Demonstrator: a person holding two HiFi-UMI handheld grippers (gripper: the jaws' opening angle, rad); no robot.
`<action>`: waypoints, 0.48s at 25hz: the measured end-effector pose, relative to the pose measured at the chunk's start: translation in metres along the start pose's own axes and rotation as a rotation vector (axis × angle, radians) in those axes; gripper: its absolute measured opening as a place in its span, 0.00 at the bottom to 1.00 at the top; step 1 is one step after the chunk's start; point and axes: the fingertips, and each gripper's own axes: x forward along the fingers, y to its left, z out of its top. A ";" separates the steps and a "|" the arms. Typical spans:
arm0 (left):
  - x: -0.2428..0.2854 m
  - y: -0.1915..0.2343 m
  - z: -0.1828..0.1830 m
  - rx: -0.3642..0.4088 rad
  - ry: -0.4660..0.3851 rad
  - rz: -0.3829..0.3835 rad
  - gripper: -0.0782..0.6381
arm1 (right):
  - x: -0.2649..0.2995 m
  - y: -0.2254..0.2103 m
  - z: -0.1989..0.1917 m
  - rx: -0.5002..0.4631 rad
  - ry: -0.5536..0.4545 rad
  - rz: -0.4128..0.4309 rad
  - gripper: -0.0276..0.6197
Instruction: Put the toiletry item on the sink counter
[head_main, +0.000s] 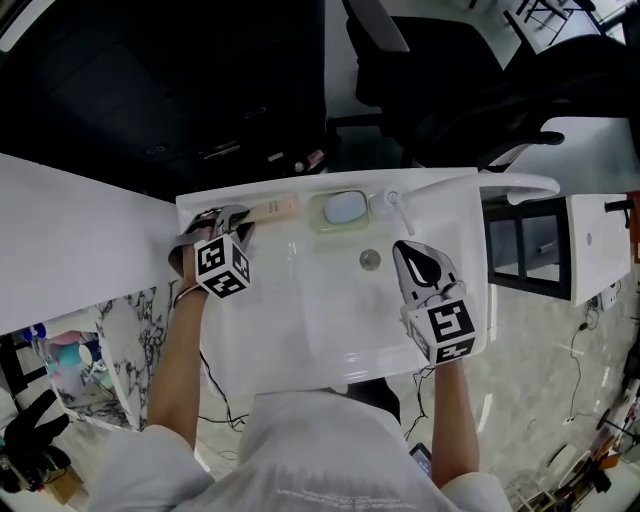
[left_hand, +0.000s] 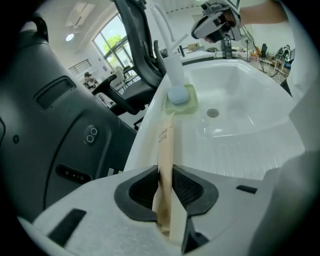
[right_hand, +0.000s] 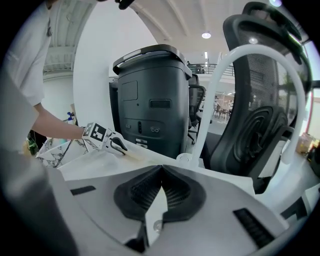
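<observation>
At the back ledge of the sink, the left gripper (left_hand: 166, 170) is closed on the near end of a slim tan toothbrush box (left_hand: 163, 140). The box is laid lengthwise along the white worktop (left_hand: 190, 145), its far end just short of the soap dish (left_hand: 181, 97), while the right gripper (right_hand: 161, 172) is held shut and empty by the right rim of the basin (head_main: 330, 300). The placing step is judged all but done; what is called for next is that the jaws be opened and the left gripper be drawn straight back, so that the box is not dragged off the narrow ledge.
</observation>
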 end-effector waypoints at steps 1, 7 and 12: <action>0.002 -0.001 0.000 -0.019 -0.012 -0.017 0.22 | 0.000 -0.002 0.000 0.005 -0.003 -0.008 0.04; -0.004 0.002 0.003 -0.191 -0.087 -0.066 0.30 | -0.003 -0.006 -0.001 0.028 -0.012 -0.021 0.04; -0.034 0.002 0.009 -0.337 -0.176 -0.016 0.31 | -0.010 -0.001 0.004 0.015 -0.032 0.015 0.04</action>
